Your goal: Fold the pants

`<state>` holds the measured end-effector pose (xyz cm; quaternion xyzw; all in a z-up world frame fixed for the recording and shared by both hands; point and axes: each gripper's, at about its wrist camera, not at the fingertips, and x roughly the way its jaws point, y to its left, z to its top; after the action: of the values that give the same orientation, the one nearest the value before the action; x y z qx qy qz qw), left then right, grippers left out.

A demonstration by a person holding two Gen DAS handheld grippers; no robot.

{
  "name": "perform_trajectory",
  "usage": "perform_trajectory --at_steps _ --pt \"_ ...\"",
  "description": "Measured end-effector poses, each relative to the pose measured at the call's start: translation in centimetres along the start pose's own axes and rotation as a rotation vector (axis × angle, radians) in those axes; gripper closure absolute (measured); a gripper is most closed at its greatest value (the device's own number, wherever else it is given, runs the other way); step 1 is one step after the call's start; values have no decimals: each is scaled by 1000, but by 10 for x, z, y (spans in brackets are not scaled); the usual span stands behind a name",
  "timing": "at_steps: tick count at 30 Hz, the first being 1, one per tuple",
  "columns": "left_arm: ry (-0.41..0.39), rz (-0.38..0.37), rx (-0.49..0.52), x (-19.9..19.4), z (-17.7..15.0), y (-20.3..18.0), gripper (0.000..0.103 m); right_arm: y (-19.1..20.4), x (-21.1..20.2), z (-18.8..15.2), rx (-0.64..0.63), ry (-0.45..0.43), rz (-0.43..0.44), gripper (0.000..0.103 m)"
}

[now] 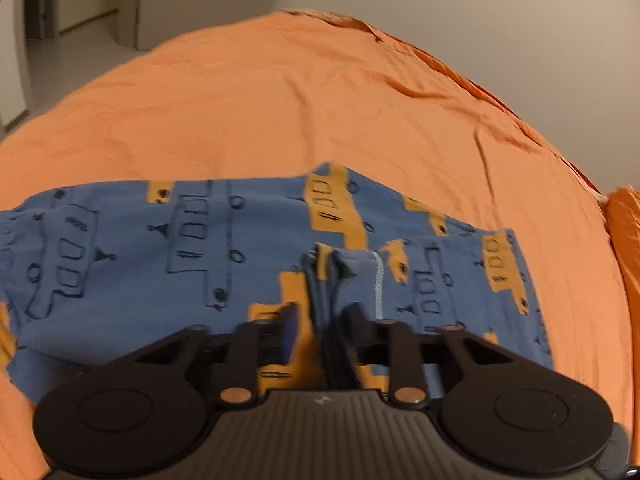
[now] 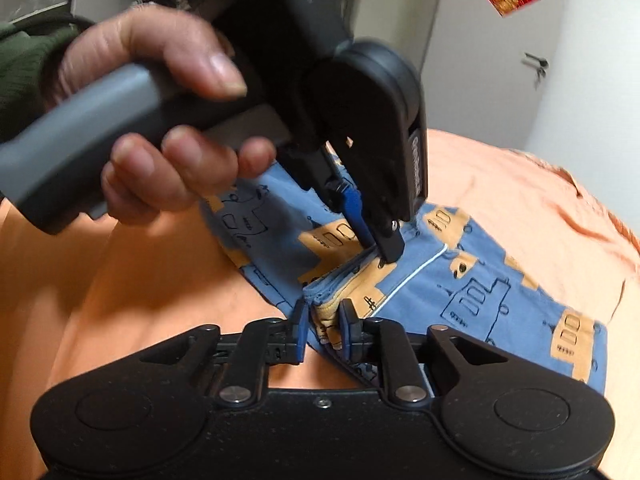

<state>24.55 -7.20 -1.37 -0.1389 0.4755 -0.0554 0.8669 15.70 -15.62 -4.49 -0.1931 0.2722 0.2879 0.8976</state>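
Pants (image 1: 240,248): blue, orange and outlined vehicle print, white seam stripe. Bedsheet (image 1: 280,100) beneath pants: plain orange.

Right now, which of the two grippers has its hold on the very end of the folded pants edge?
The right gripper: it straddles the pants' bunched corner. The left gripper pinches the same folded edge farther in, beside the white seam.

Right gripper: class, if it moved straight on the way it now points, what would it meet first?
The right gripper already pinches the folded edge of the pants. Straight ahead, it would probably meet the left gripper, clamped on the same fold just beyond; depth is uncertain.
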Motion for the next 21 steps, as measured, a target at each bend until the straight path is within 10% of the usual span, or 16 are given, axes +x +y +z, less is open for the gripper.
perform_trajectory --at_steps 4,9,12,21 --pt "-90 39 -12 -4 -2 4 30 -24 -39 -15 12 -77 -70 38" --pt "-162 135 65 12 0 -27 22 -78 -48 -30 -111 -37 -496 20" --pt "-170 269 176 28 -2 -46 18 -111 -19 -29 -93 -70 -547 19" --pt "-203 251 82 14 -11 -12 3 -171 13 -60 -6 39 -658 14"
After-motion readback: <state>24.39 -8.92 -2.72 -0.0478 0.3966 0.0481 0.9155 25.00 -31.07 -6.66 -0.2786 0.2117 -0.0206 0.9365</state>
